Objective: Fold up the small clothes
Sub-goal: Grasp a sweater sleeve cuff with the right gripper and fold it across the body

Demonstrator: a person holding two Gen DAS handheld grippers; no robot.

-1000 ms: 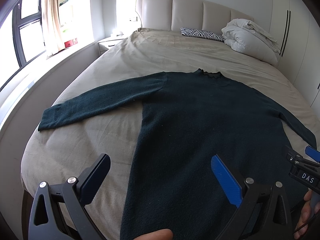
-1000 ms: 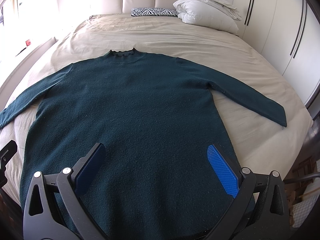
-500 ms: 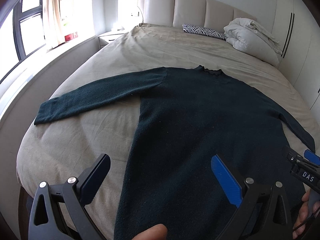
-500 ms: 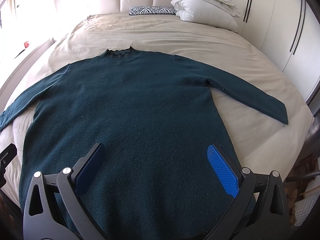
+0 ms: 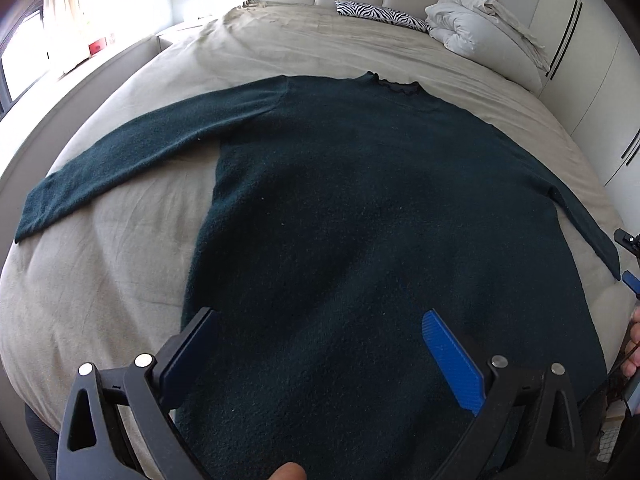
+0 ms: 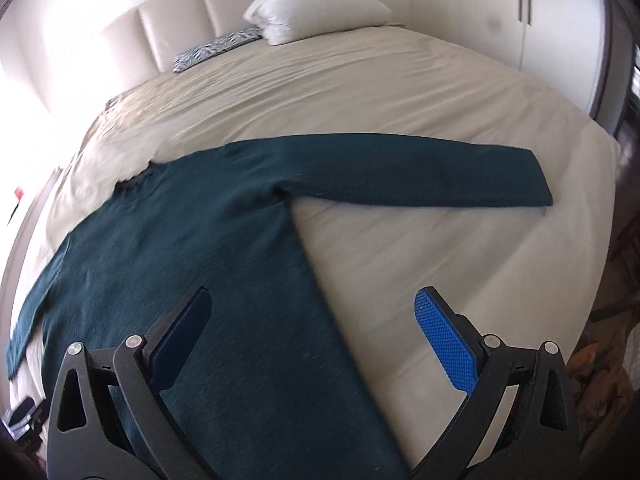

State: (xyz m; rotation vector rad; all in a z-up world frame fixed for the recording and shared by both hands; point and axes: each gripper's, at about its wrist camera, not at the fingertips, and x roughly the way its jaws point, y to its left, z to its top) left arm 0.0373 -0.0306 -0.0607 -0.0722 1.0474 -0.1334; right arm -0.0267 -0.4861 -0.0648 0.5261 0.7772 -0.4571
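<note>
A dark teal long-sleeved sweater (image 5: 360, 208) lies flat, face up, on the beige bed (image 5: 120, 280), both sleeves stretched out sideways and the collar (image 5: 396, 86) towards the headboard. My left gripper (image 5: 320, 352) hovers open over the lower body of the sweater, holding nothing. In the right wrist view the same sweater (image 6: 192, 264) fills the left half, with its right sleeve (image 6: 420, 176) reaching out across the sheet. My right gripper (image 6: 312, 328) is open above the sweater's right side edge, empty. The right gripper's tip (image 5: 630, 264) shows at the far right of the left wrist view.
A folded white duvet (image 5: 480, 28) and a zebra-print pillow (image 5: 380, 12) lie by the padded headboard (image 6: 140, 36). White wardrobes (image 6: 500, 8) line the right side. A window sill with a red item (image 5: 96, 46) runs along the left. Bare sheet (image 6: 460, 248) lies below the right sleeve.
The right gripper has swung to the right, from centred over the sweater's body to its right edge and sleeve. The left gripper has shifted forward and right over the body. Both stay open.
</note>
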